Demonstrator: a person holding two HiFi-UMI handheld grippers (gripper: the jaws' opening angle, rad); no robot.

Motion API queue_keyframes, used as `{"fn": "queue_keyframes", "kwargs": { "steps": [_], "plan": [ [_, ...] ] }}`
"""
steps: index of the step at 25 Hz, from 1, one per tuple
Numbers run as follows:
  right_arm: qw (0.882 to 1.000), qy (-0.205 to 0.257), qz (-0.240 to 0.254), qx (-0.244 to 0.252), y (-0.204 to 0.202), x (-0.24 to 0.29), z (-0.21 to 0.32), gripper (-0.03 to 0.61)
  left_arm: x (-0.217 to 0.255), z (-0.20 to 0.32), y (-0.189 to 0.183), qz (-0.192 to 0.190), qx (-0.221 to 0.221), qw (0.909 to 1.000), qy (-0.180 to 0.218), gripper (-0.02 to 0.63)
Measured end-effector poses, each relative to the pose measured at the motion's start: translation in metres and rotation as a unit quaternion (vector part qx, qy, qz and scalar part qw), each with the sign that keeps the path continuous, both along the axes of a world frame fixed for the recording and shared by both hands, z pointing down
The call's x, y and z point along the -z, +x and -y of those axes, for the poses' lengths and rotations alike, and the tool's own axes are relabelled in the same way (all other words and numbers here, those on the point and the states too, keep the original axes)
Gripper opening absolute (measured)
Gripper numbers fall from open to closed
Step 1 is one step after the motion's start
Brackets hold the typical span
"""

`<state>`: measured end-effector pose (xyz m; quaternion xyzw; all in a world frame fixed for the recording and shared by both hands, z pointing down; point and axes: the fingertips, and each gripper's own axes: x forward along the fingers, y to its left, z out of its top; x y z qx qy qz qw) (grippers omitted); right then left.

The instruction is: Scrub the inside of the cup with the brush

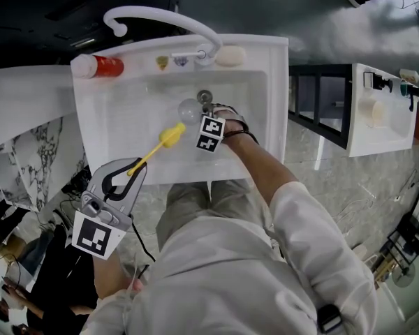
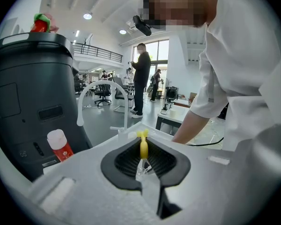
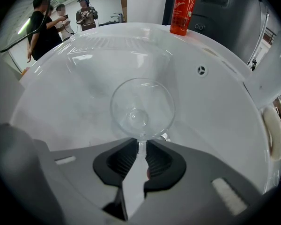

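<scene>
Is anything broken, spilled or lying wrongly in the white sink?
Nothing stands out. The clear stemmed glass looks whole, its stem between the jaws of the right gripper; the left gripper holds the yellow brush; the white-capped red bottle stands upright.

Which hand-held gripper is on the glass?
The right hand-held gripper: its jaws pinch the clear stemmed glass by the stem, over the white sink. The left hand-held gripper holds the yellow brush instead.
</scene>
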<state>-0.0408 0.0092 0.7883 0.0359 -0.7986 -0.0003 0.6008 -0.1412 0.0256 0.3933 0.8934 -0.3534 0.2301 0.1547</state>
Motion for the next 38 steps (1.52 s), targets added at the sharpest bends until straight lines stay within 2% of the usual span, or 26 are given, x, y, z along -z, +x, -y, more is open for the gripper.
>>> {"fn": "queue_keyframes", "kwargs": {
  "steps": [6,16,38],
  "plan": [
    [1.0,-0.004,0.006,-0.003,0.0,-0.001,-0.002,0.062,-0.002,-0.003,-0.001,0.001,-0.003,1.0,-0.002,0.04],
    [1.0,-0.005,0.013,-0.006,-0.001,-0.001,-0.005,0.156,-0.005,-0.006,-0.004,0.0,-0.006,1.0,-0.006,0.04],
    [1.0,0.0,0.015,0.001,0.005,0.016,0.0,0.153,0.002,-0.003,-0.008,-0.009,-0.002,0.9999,0.004,0.04]
  ]
}}
